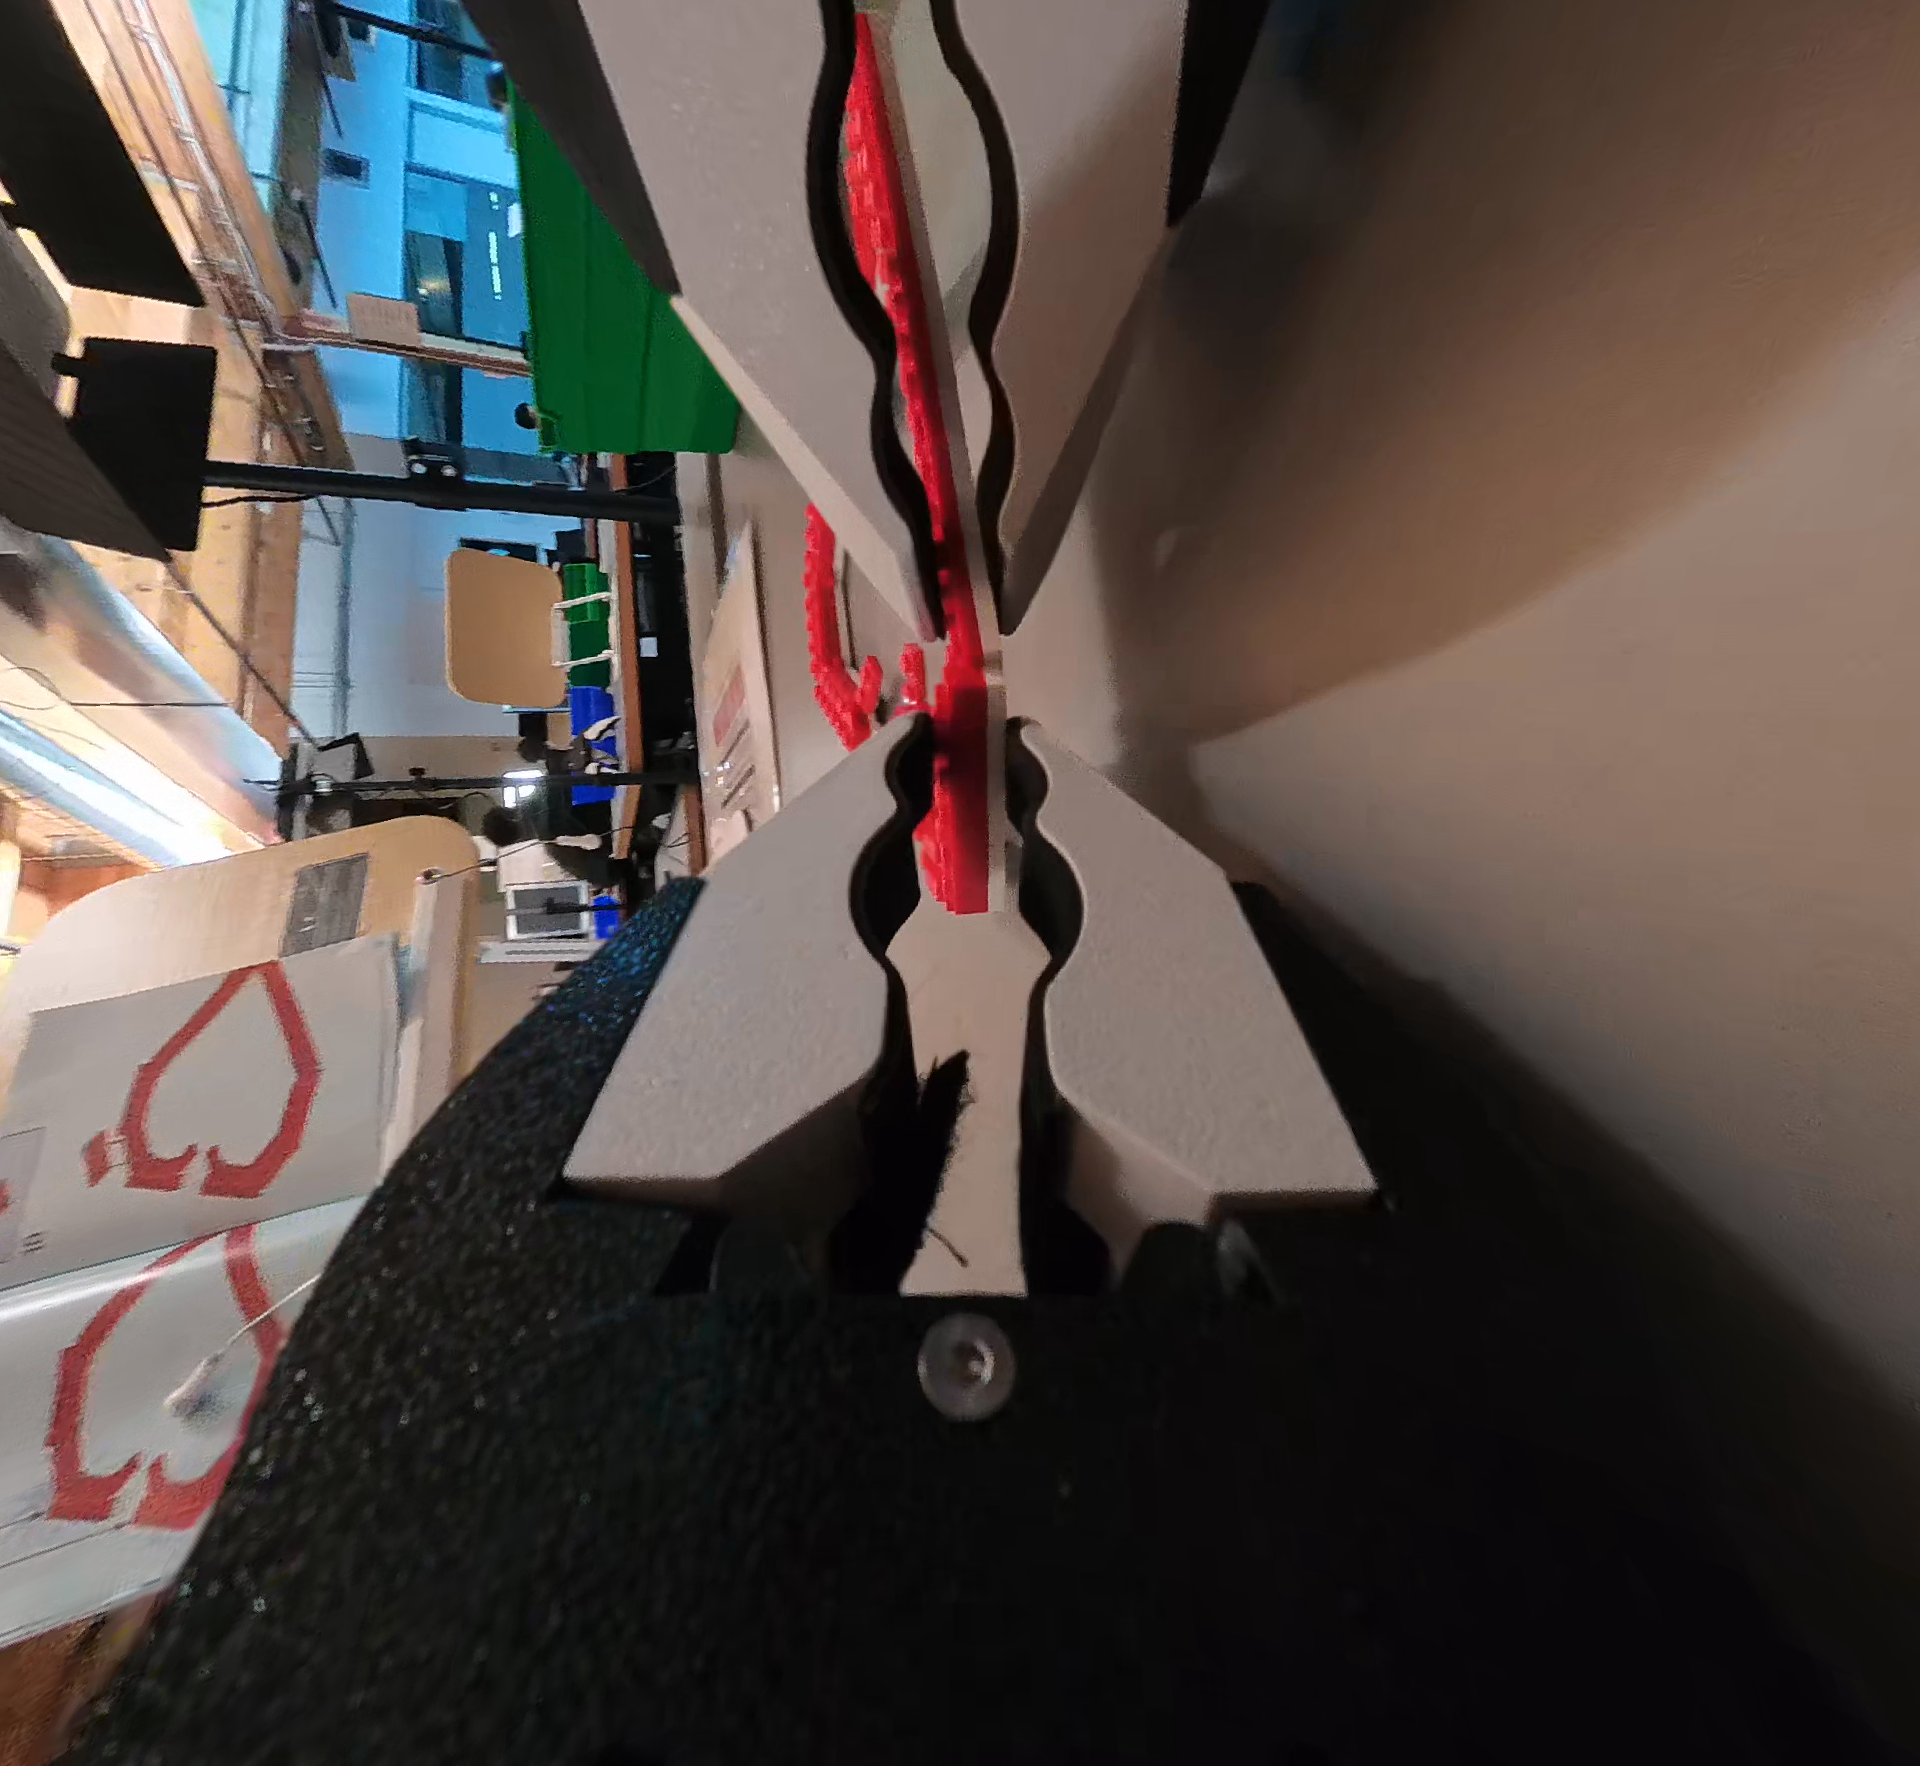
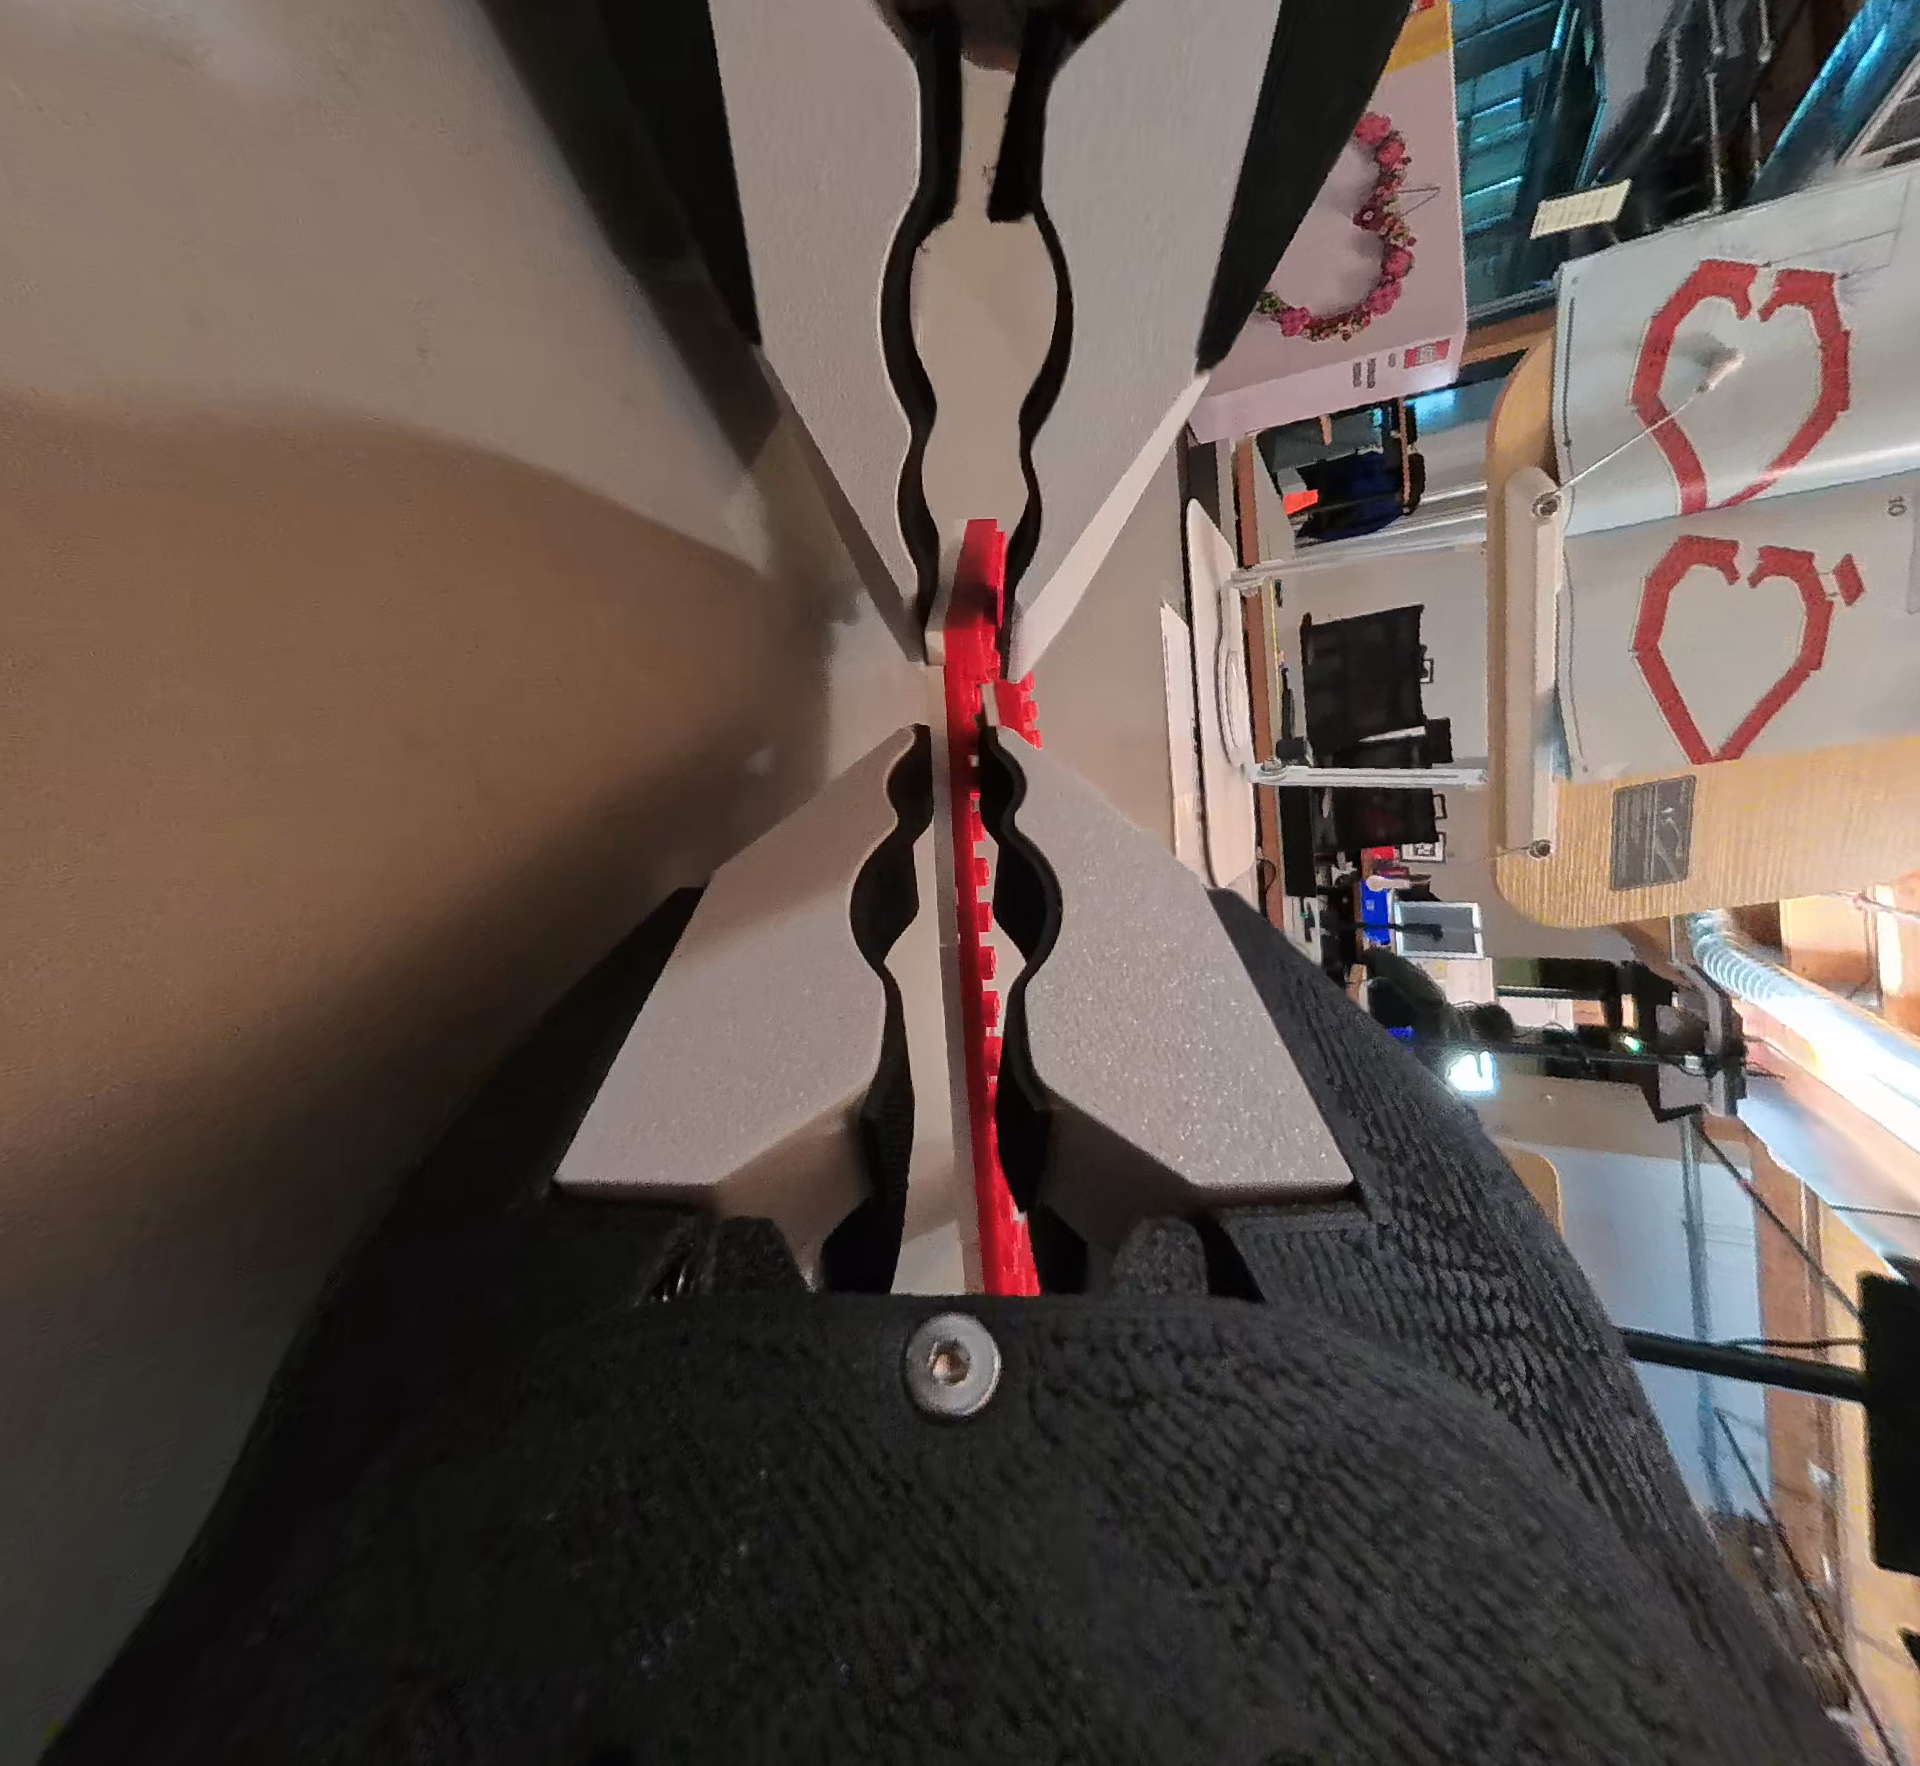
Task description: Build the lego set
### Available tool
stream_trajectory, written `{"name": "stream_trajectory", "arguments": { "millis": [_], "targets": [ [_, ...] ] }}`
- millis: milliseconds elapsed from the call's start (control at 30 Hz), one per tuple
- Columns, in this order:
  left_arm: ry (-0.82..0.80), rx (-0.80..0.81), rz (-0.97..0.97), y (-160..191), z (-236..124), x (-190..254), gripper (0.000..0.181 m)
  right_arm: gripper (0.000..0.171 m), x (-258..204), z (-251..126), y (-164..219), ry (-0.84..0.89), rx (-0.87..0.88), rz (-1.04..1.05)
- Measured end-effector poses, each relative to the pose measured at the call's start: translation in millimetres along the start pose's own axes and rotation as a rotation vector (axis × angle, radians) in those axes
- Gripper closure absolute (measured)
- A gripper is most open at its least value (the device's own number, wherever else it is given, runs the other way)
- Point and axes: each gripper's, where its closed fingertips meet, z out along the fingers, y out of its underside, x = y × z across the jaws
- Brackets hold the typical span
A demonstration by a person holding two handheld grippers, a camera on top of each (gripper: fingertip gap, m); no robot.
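Note:
Both views are rolled on their side, and the two grippers meet tip to tip over the pale table (image 1: 1558, 781). My left gripper (image 1: 968, 729) is shut on a short red lego strip (image 1: 961, 833) that has a pale layer along one side. My right gripper (image 1: 968, 620) comes in from the top of this view, shut on a long red studded strip (image 1: 904, 314). In the right wrist view, my right gripper (image 2: 956, 737) holds the long strip (image 2: 987, 989), and the left gripper (image 2: 971, 651) holds the short strip (image 2: 982, 594). The two strips touch end to end at the fingertips.
A curved red lego section (image 1: 831, 656) lies on the table beyond the grippers, beside a booklet (image 1: 738, 708). Sheets with red heart outlines (image 2: 1745, 469) hang on a stand, also in the left wrist view (image 1: 187, 1093). A box showing a flower heart (image 2: 1351, 262) stands behind. A green panel (image 1: 603, 314) is farther off.

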Motion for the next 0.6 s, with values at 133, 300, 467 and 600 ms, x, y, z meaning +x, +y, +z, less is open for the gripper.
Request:
{"name": "stream_trajectory", "arguments": {
  "millis": [133,300,467,600],
  "targets": [
    [0.033,0.073,-0.036,-10.3,-3.2,3.6,0.14,0.165,3.1,0.2,-0.3,0.003,0.0,0.016],
    [0.025,0.061,-0.035,-11.5,-1.7,0.6,0.141,0.165,5.1,-0.6,-1.1,0.004,0.001,0.033],
    [-0.06,0.009,0.067,-7.0,0.5,-6.4,0.171,0.165,5.0,-0.5,-3.4,0.0,0.002,0.037],
    [-0.063,-0.009,0.046,-5.7,0.0,-9.4,0.172,0.165,8.1,-0.5,-4.2,0.013,-0.007,0.042]
  ]
}}
